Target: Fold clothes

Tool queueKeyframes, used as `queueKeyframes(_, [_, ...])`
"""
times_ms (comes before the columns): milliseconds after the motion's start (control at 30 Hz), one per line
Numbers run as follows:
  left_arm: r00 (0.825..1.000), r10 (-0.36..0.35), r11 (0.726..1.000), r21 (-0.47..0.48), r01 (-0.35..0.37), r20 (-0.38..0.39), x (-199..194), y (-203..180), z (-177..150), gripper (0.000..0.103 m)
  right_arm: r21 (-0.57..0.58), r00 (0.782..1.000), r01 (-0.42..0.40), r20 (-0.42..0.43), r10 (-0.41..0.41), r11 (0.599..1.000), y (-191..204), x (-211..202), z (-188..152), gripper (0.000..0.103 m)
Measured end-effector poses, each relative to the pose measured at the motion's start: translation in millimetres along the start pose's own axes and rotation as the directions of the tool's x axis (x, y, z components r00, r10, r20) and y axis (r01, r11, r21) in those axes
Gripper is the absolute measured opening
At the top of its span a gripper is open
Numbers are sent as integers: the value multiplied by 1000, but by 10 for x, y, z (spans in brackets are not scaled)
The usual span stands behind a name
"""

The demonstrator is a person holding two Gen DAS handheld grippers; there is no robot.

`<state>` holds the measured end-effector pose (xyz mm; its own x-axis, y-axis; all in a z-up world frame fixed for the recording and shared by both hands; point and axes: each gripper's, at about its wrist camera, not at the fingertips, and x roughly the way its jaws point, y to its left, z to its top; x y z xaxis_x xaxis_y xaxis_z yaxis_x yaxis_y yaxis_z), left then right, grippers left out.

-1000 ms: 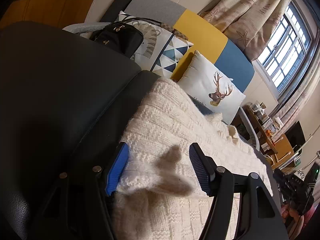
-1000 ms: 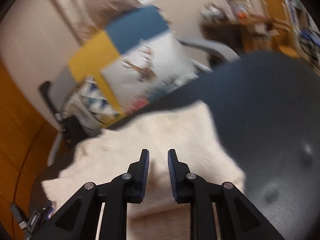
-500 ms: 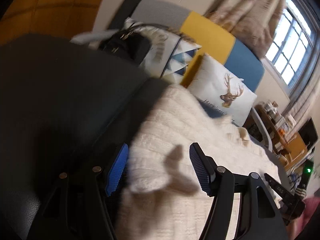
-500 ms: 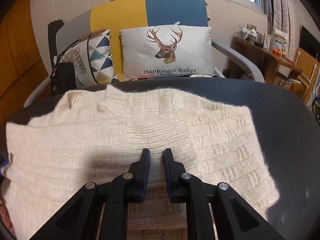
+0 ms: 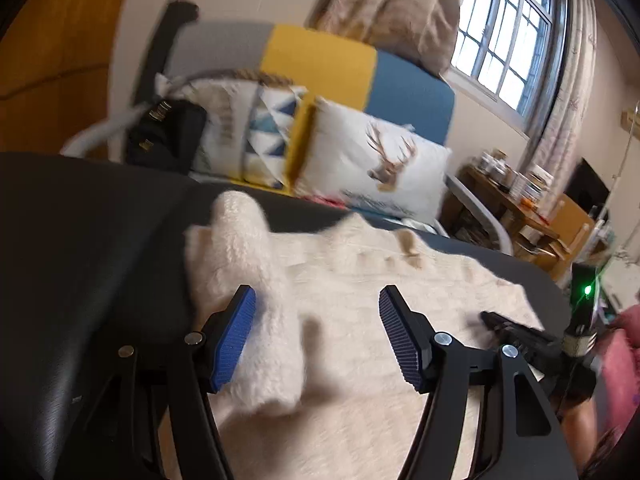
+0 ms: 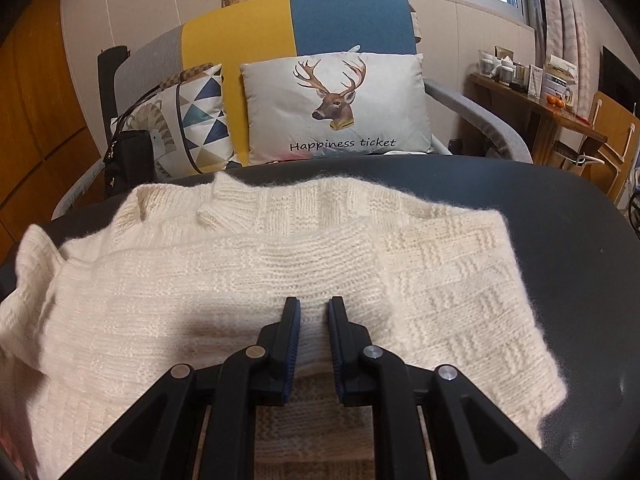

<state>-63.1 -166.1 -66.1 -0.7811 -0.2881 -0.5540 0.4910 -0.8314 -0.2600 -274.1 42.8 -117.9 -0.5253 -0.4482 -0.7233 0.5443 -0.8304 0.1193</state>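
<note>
A cream knitted sweater (image 6: 280, 264) lies spread on the black round table (image 6: 580, 240), with one layer folded across its middle. My right gripper (image 6: 314, 340) sits low on the near edge, its jaws nearly together and pinching a ridge of that knit. In the left wrist view the sweater (image 5: 360, 280) fills the middle. My left gripper (image 5: 316, 334) hovers open above it. A bunched sleeve (image 5: 248, 264) rests against its left blue pad, held by nothing. The right gripper (image 5: 516, 330) shows at the sweater's far right edge.
Behind the table stands a grey, yellow and blue sofa with a deer cushion (image 6: 336, 108), a triangle-pattern cushion (image 6: 200, 120) and a black bag (image 6: 128, 156). A cluttered wooden side table (image 6: 536, 100) stands at the right. A pink sleeve (image 5: 620, 356) shows at the right.
The right gripper swung across with the knit and settled low at the sweater's near edge. The left gripper stayed open and tilted up, away from the cloth; the sleeve now lies by its left pad.
</note>
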Motion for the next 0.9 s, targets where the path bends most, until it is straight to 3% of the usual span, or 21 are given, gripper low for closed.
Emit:
queueKeyframes(67, [994, 105, 992, -77, -103, 31, -174, 214, -106, 67, 4, 1000, -5, 1, 5, 1000, -10, 1, 2, 13])
queueKeyframes(100, [992, 124, 980, -159, -119, 21, -257, 376, -162, 67, 5, 1000, -6, 1, 6, 1000, -14, 2, 2, 13])
queueKeyframes(167, [999, 32, 958, -285, -30, 4, -398, 621, -300, 67, 8, 1000, -9, 2, 9, 1000, -20, 7, 2, 13])
queueKeyframes(267, [998, -66, 974, -215, 65, 3, -523, 516, -417, 67, 5, 1000, -5, 5, 5, 1000, -13, 9, -3, 13])
queueKeyframes(367, [992, -116, 987, -112, 111, -38, -425, 286, -382, 67, 3, 1000, -6, 5, 6, 1000, -22, 7, -4, 13])
queueKeyframes(467, [980, -168, 971, -192, 145, -108, -234, 313, -340, 67, 7, 1000, -10, 5, 10, 1000, -27, 4, -3, 13])
queueKeyframes(800, [996, -57, 957, -281, 73, 65, -89, 631, -110, 67, 18, 1000, -26, 7, 26, 1000, -43, 8, -5, 13])
queueKeyframes(900, [993, -20, 949, -310, 55, 115, -47, 727, -41, 59, 20, 999, -38, 8, 38, 999, -51, 10, -6, 13])
